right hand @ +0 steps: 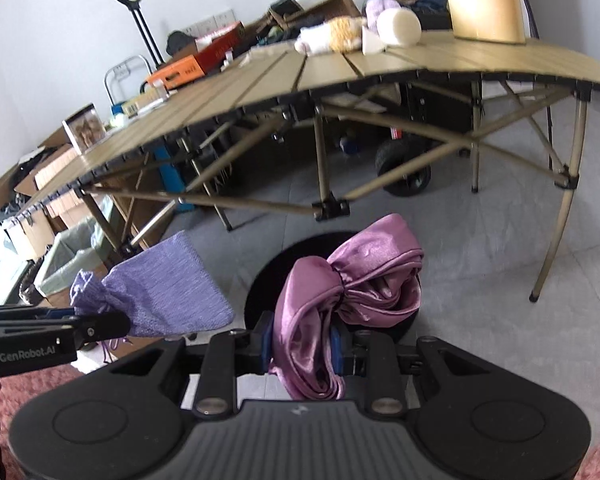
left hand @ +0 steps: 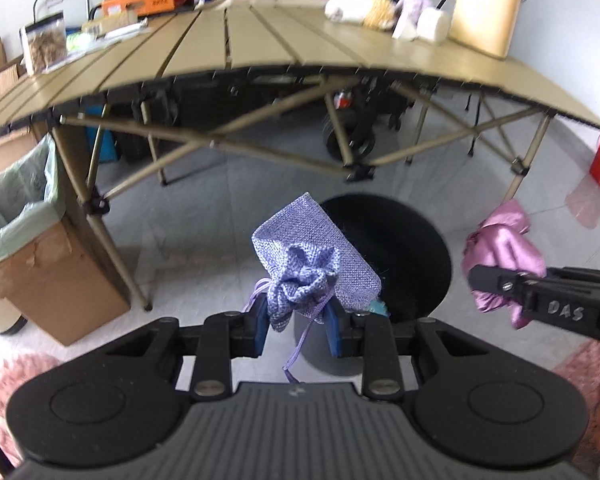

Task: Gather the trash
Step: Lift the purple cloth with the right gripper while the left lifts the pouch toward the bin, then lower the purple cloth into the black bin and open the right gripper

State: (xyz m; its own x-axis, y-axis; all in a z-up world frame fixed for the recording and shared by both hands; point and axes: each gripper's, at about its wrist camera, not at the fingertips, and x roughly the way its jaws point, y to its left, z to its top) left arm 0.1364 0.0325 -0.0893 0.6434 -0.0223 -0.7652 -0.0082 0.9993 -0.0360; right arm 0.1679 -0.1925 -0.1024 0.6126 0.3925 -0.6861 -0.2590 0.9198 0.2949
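Both tongs were loaded and held over the floor in front of the table (left hand: 260,40). Left tongs (left hand: 298,326) were clamped narrow on the gathered neck of a lilac pouch (left hand: 312,256), its drawstring (left hand: 300,344) hanging loose below the pads. Right tongs (right hand: 300,344) were clamped narrow on a fold of pink satin cloth (right hand: 352,284), most of which bunched up ahead of the pads. A round black bin (left hand: 400,240) stood on the floor directly beyond both loads; in the left view the pouch overlapped its near left rim, and in the right view the cloth sat over its dark mouth. Whether either item was truly above the opening rather than short of it could not be told from these views. A second container, a cardboard box (left hand: 56,276) with a pale green liner, stood at the left by a table leg, well apart from the tongs. Judged step: carry phase near its end, both items brought to the black bin for disposal, nothing released yet. Next move would call for bringing each load squarely over the opening, then parting the tongs. The pouch should drop cleanly. The satin is limp and slippery and may drape on the rim or catch on a pad, and the loose drawstring could snag likewise. More clutter remained on the table for later passes.
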